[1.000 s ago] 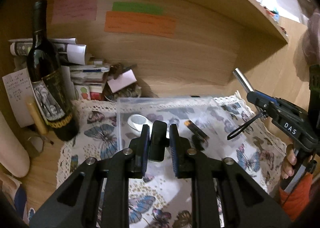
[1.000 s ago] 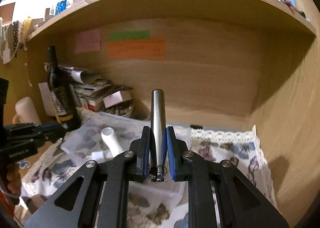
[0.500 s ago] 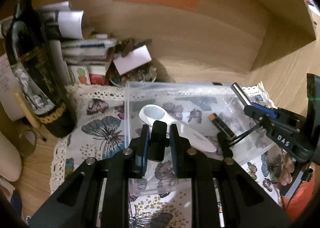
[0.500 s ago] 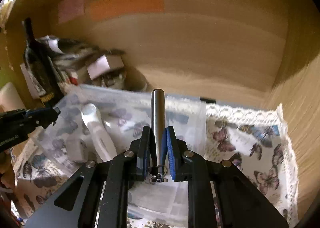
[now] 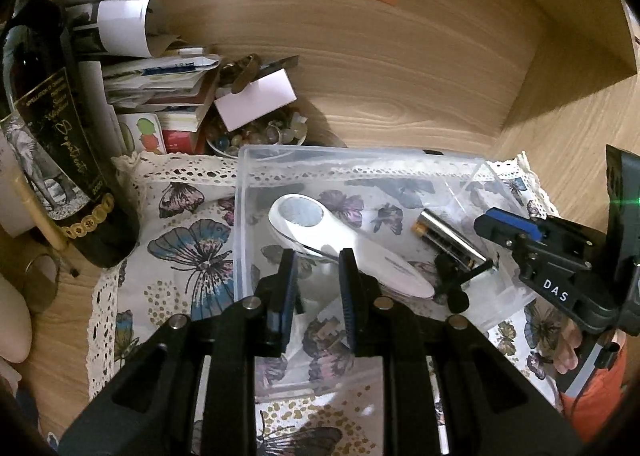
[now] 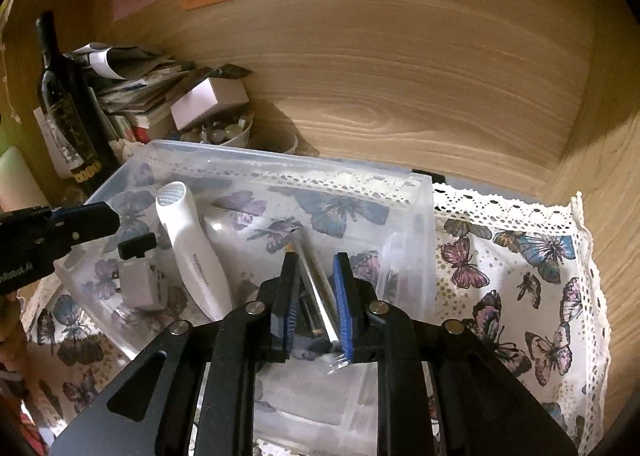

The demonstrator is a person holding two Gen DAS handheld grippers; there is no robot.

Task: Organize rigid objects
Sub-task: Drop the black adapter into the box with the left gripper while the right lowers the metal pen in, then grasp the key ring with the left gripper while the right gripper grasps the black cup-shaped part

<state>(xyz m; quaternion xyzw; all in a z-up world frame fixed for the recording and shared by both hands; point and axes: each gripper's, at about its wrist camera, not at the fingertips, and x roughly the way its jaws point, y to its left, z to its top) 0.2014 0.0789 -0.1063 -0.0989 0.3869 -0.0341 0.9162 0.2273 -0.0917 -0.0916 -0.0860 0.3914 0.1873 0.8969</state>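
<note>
**Both tongs standing open over the clear bin**

The right tongs [image 6: 314, 298] are hovering over the clear rectangular plastic bin [image 6: 424, 223] with their blue-padded jaws parted, gripping nothing. Between the jaws, and lower down, the slim silver metal cylinder with a gold end [image 6: 310, 268] is lying on the bin floor; whether the pads are brushing it cannot be told. In the left wrist view the same cylinder [image 5: 448, 238] is lying in the right part of the bin [image 5: 240, 215], with the right tongs [image 5: 504, 230] just beside it.

The left tongs [image 5: 316, 288] are also spread open and empty, hanging above the near left part of the bin. Just beyond their tips, the long white plastic handheld device with a round grey head [image 5: 340, 244] is resting diagonally on the bin floor. In the right wrist view that device [image 6: 190, 248] is lying left of the cylinder, and a small white block with a black knob [image 6: 140, 276] is sitting beside it, below the left tongs [image 6: 84, 221].

The bin is sitting on a butterfly-print cloth with a lace edge [image 6: 520, 256] spread over the wooden desk. A dark glass wine bottle [image 5: 52, 143] is standing left of the bin, with a stack of papers and books [image 5: 152, 79] and a bowl of glass marbles [image 5: 260, 133] behind.
</note>
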